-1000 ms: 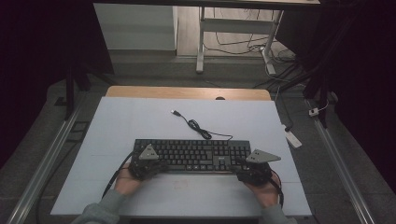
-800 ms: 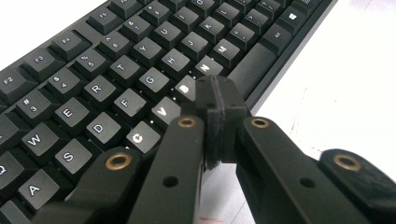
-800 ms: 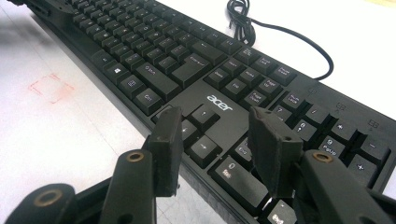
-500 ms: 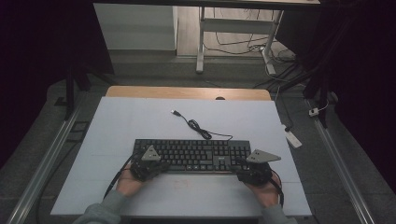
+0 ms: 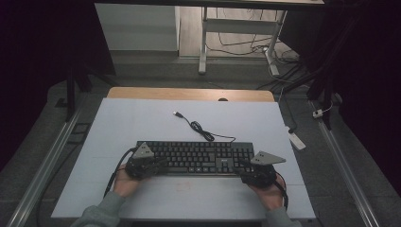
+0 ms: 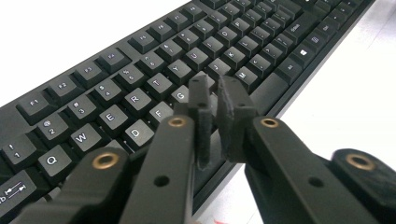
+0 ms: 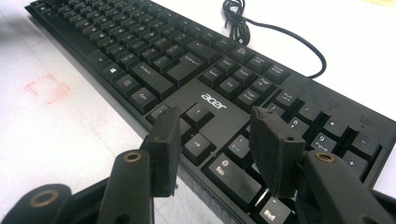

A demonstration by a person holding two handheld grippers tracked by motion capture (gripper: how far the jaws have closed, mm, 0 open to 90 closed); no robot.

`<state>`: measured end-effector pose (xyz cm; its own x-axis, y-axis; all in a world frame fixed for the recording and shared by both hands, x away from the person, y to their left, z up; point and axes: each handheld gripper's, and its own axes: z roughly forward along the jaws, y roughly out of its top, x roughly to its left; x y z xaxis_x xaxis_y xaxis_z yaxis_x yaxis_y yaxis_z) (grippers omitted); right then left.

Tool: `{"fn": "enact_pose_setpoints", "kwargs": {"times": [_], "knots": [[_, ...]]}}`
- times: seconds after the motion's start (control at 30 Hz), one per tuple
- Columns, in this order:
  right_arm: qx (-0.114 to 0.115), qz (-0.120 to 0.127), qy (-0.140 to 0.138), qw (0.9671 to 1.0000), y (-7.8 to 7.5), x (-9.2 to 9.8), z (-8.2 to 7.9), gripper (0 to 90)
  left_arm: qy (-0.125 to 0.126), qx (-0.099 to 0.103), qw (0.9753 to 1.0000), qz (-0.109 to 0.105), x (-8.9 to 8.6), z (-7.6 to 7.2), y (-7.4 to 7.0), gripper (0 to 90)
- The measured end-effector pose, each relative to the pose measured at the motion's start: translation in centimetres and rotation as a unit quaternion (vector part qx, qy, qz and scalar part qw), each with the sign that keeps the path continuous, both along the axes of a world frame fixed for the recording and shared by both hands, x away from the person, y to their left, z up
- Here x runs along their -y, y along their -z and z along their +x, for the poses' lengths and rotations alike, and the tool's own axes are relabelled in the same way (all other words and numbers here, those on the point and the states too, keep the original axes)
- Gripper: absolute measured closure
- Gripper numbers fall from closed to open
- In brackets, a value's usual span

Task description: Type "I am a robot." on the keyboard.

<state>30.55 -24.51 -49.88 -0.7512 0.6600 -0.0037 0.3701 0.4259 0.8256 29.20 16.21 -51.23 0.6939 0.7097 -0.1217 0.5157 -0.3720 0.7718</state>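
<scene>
A black Acer keyboard (image 5: pixel 196 157) lies flat on the white table top (image 5: pixel 142 123); its black cable (image 5: pixel 201 131) curls back to a loose USB plug (image 5: pixel 177 114). My left gripper (image 5: pixel 150 166) is at the keyboard's front left. In the left gripper view it (image 6: pixel 215 88) hovers over the letter keys (image 6: pixel 140 100) near F and G, jaws shut with only a sliver between the pads and nothing held. My right gripper (image 5: pixel 248 174) is at the front right. In its own view it (image 7: pixel 215 126) stands open above the arrow keys (image 7: pixel 198 114) and the number pad.
A faint red mark (image 7: pixel 46 88) is drawn on the white top in front of the keyboard. A wooden strip (image 5: pixel 189 93) borders the table's far edge. Metal rails (image 5: pixel 45 165) run along both sides, and a white block (image 5: pixel 297 140) lies off the right edge.
The left gripper has edged slightly to the left along the keyboard's front. The right gripper and the keyboard have stayed put.
</scene>
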Motion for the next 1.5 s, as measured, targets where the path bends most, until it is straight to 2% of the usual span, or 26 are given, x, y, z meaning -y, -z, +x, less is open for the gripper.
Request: {"fn": "enact_pose_setpoints", "kwargs": {"times": [0.07,0.1,0.2,0.3,0.33,0.37,0.47,0.73,1.0,1.23,1.3,1.4,1.5], "knots": [[0.001,0.009,-0.001,1.0,-0.1,0.0,0.0,53.4,0.006,0.003,0.9999,-0.013,-0.2,-0.1,-0.3,78.5],[0.001,0.011,-0.002,0.9999,-0.1,0.0,0.0,53.3,0.006,0.003,0.9999,-0.013,-0.2,-0.1,-0.3,76.2],[0.002,0.008,-0.002,1.0,-0.2,0.1,0.0,53.3,0.017,0.01,0.9994,-0.029,-0.7,-0.4,-0.9,64.3],[0.006,0.005,-0.002,1.0,-0.2,0.2,-0.1,53.1,0.011,0.018,0.9994,-0.028,-0.8,-0.5,-1.2,52.6],[0.006,0.005,-0.002,1.0,-0.2,0.2,-0.1,53.1,0.009,0.019,0.9995,-0.025,-0.9,-0.6,-1.3,52.6],[0.009,0.003,-0.003,0.9999,-0.3,0.2,-0.1,53.1,0.008,0.02,0.9996,-0.02,-0.9,-0.6,-1.4,44.7],[0.013,0.008,-0.003,0.9999,-0.3,0.3,-0.2,53.0,0.0,0.017,0.9997,-0.018,-1.0,-0.5,-1.6,39.2],[0.012,0.009,-0.002,0.9999,-0.2,0.3,-0.2,53.0,-0.01,0.011,0.9999,-0.005,-1.2,-0.1,-1.8,33.4],[0.011,0.009,-0.001,0.9999,-0.1,0.4,-0.2,52.7,-0.021,0.013,0.9997,-0.008,-1.4,0.2,-2.1,31.3],[0.012,0.003,-0.003,0.9999,0.0,0.1,-0.3,52.4,-0.037,0.007,0.9992,0.01,-1.6,0.7,-2.0,31.6],[0.011,-0.004,-0.003,0.9999,0.0,0.1,-0.4,52.4,-0.038,0.015,0.9989,0.024,-1.9,0.7,-2.2,32.5],[0.01,-0.003,0.002,0.9999,0.0,0.2,-0.3,52.5,-0.043,0.014,0.9989,0.014,-2.6,1.0,-2.5,33.6],[0.012,-0.002,0.009,0.9999,0.0,0.4,-0.2,52.5,-0.046,0.018,0.9987,0.016,-3.1,1.4,-2.7,35.8]]}}
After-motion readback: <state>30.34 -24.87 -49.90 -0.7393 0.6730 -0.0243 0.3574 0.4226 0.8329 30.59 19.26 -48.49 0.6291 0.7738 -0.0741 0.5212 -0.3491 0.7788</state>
